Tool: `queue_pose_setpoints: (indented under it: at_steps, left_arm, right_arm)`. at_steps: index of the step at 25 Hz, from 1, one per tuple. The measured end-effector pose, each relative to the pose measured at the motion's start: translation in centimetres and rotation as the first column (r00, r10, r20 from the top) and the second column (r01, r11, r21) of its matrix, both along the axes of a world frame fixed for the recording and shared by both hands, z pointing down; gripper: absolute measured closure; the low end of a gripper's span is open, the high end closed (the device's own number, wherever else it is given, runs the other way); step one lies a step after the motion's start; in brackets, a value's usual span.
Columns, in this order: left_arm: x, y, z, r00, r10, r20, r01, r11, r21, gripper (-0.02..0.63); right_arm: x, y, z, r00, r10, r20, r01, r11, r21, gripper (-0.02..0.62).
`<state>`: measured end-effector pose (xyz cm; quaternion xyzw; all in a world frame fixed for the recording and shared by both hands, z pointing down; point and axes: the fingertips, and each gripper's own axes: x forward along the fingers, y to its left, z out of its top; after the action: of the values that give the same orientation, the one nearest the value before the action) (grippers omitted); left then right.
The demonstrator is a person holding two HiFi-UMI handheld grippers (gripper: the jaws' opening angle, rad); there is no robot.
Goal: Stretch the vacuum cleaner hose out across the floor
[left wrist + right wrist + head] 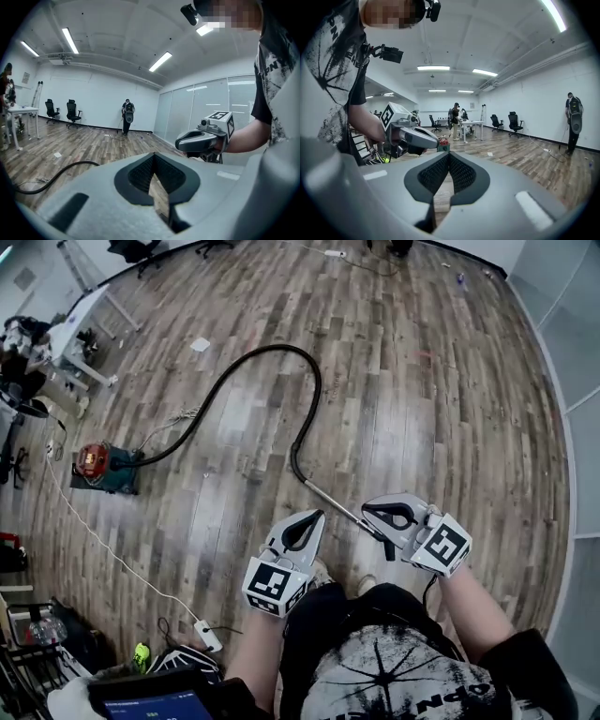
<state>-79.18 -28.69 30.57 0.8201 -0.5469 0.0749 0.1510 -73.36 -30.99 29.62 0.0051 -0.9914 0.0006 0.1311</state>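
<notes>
A red and green vacuum cleaner [103, 468] stands on the wooden floor at the left. Its black hose [272, 349] arcs away from it, curls back and joins a metal wand [333, 505] that lies on the floor and ends under my right gripper. My left gripper [314, 517] is shut and empty, just left of the wand. The right gripper [375, 513] is also shut, holds nothing, and hovers over the wand's near end. In the left gripper view the shut jaws [152, 161] face the right gripper [201, 140], with the hose [56, 173] at the lower left. The right gripper view shows its shut jaws [449, 159], the left gripper [410, 133] and the vacuum cleaner [443, 143].
A white power cable [103, 545] runs from the vacuum cleaner to a power strip [208, 636] by my feet. A white table [80, 334] and clutter line the left side. A sheet of paper [200, 344] lies on the floor. People stand in the far background [126, 115].
</notes>
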Motion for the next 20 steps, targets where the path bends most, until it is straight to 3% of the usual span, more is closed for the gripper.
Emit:
queue_pose_setpoints:
  at_steps: [3,9,15,20]
  left_arm:
    - [1.3,-0.1,0.6,1.000,-0.006,0.000,0.006,1.000,-0.006,0.604]
    - [2.1,-0.5,3.9,1.000,-0.013,-0.026,0.012,1.000,-0.026,0.604]
    - [-0.4,-2.8,7.9,0.998,0.027,-0.052,-0.029,0.999,-0.037,0.604]
    - [-4.0,-5.7,12.1,0.995,0.071,-0.074,-0.073,0.997,-0.029,0.604]
  right_arm:
    - [1.6,0.3,1.4,0.999,-0.047,-0.010,0.047,0.999,0.026,0.586]
    - [2.9,-0.7,6.2,0.995,-0.036,-0.091,0.035,0.999,-0.015,0.581]
    - [0.2,-3.0,10.9,0.989,0.006,-0.146,-0.008,1.000,-0.016,0.578]
    - [-4.2,-5.4,17.4,0.982,0.072,-0.175,-0.091,0.990,-0.104,0.566]
